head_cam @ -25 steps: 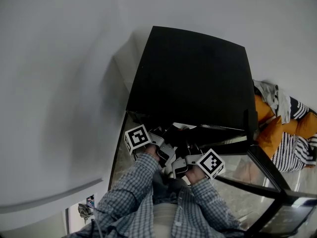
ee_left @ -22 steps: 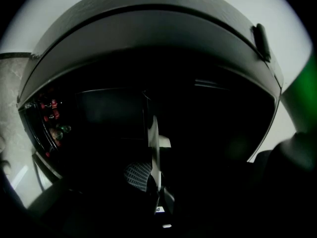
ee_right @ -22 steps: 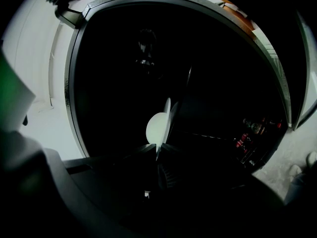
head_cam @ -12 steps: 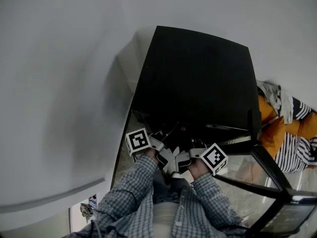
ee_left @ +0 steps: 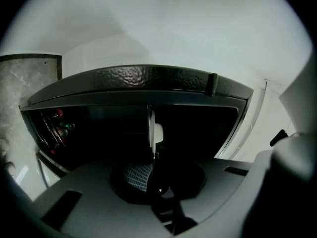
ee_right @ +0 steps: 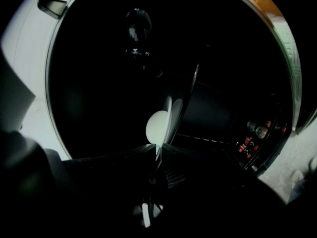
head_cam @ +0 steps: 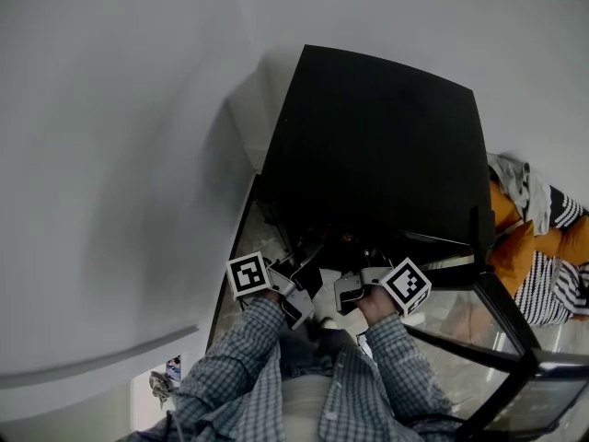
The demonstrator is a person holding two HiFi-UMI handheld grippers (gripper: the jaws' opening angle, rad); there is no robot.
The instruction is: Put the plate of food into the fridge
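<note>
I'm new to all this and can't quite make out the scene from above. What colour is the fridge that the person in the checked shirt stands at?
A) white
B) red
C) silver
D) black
D: in the head view the fridge shows a plain black top, dark against the pale wall next to it.

the plate (ee_left: 151, 125) is thin and white, seen edge-on, held level by its rim at the open front of the fridge (head_cam: 377, 145), with a pale round piece of food (ee_left: 158, 133) on top. the fridge is black and dark inside.
</note>
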